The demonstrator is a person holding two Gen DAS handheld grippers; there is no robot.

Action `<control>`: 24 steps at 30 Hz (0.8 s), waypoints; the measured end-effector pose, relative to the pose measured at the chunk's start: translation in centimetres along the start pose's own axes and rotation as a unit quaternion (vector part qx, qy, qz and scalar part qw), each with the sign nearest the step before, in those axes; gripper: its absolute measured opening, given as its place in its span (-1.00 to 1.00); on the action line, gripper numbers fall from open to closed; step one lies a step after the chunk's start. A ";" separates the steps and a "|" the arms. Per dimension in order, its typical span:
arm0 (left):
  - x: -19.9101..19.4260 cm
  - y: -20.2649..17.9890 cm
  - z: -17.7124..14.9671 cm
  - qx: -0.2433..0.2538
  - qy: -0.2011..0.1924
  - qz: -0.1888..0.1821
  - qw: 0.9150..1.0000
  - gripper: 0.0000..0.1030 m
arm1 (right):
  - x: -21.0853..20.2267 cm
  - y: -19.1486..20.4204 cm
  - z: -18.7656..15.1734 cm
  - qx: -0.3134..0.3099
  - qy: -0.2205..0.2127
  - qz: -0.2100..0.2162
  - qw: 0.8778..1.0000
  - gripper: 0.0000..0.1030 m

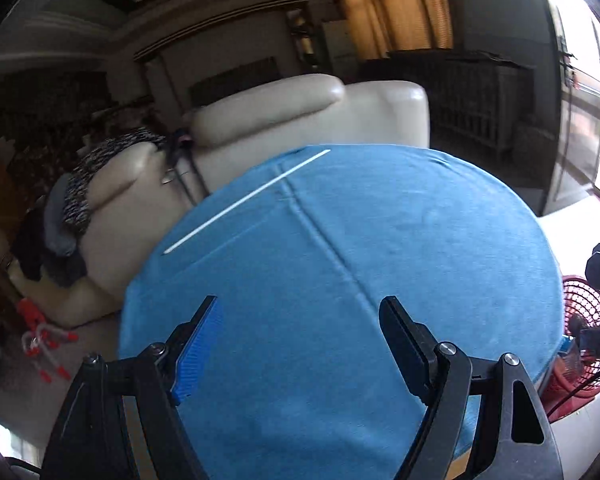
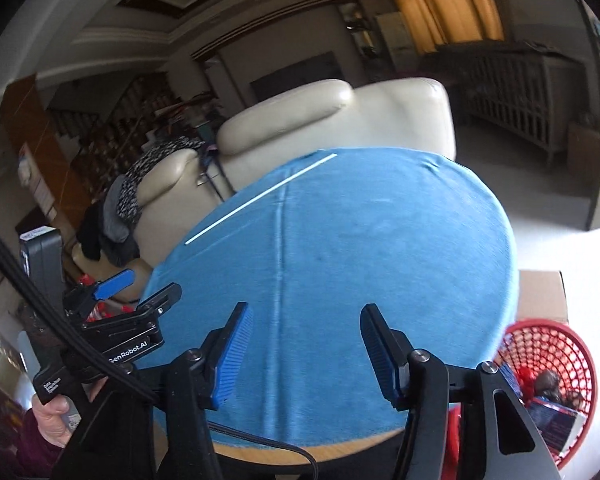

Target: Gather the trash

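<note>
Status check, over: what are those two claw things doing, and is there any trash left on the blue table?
Both hand-held grippers open, empty: left, right. White stick on blue cloth, far side. Red basket beside table. Path clear.

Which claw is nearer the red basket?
The right claw: the basket sits just beside its own right finger, while the left claw is off at the table's opposite side.

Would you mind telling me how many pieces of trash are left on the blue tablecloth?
1: a thin white stick lies along the far-left edge of the blue tablecloth. The near edge is hidden behind both grippers, so more could be there. Other trash sits in the red basket.
</note>
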State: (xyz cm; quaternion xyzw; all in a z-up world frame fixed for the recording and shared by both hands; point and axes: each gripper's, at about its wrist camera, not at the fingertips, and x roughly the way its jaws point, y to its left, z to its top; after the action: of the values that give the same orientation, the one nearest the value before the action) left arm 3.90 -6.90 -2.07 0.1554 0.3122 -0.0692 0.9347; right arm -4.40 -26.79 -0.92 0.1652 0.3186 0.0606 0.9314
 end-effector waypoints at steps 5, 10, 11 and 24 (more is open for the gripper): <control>-1.2 3.4 -1.3 -0.027 -0.001 0.021 0.999 0.57 | 1.0 4.5 0.0 -0.035 -0.006 0.002 0.999 0.17; -2.4 6.7 -2.6 -0.051 -0.008 0.038 0.998 0.57 | 1.6 8.6 -0.5 -0.063 -0.022 -0.005 0.998 0.22; -2.6 7.3 -2.9 -0.056 -0.010 0.040 0.998 0.57 | 1.8 9.5 -0.7 -0.071 -0.026 -0.012 0.997 0.23; -4.4 12.2 -5.3 -0.100 -0.021 0.063 0.993 0.57 | 2.6 15.7 -2.0 -0.114 -0.043 -0.052 0.991 0.25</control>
State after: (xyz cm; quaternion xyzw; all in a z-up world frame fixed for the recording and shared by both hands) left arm 0.14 6.51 -0.40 0.0795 0.2875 0.0181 0.9543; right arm -3.69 -11.01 1.57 0.0435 0.2771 0.0409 0.9590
